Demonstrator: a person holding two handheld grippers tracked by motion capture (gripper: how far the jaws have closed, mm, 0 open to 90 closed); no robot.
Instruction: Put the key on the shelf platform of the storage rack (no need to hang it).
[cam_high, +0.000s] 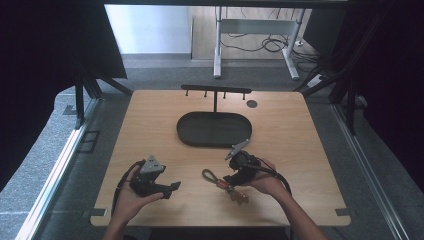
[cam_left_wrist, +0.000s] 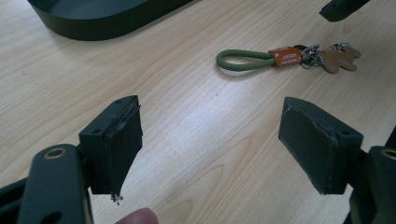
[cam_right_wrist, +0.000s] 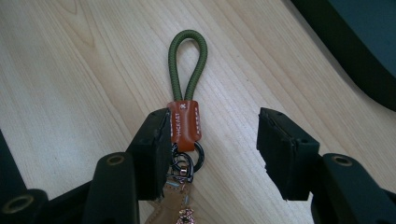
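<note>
Lower centre of the high view: keyring (cam_high: 223, 182) flat on the table (cam_high: 300, 150), right gripper (cam_high: 231, 181) over it, left gripper (cam_high: 172, 188) apart at lower left. Right gripper view resolves green loop (cam_right_wrist: 188, 63), orange tab (cam_right_wrist: 185, 123), jaws apart astride them. Left gripper view: jaws apart, empty; tray (cam_left_wrist: 102, 18) at upper left.

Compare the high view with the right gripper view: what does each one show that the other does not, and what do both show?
High view alone: the left claw held open in the person's left hand, the black stand with hooks behind the oval tray, the table edges and the floor beyond.

Right gripper view alone: the white lettering on the orange tab and the dark rings under it.

Both: the right claw, open over the keychain with its green cord loop, the wooden table and the tray.
</note>
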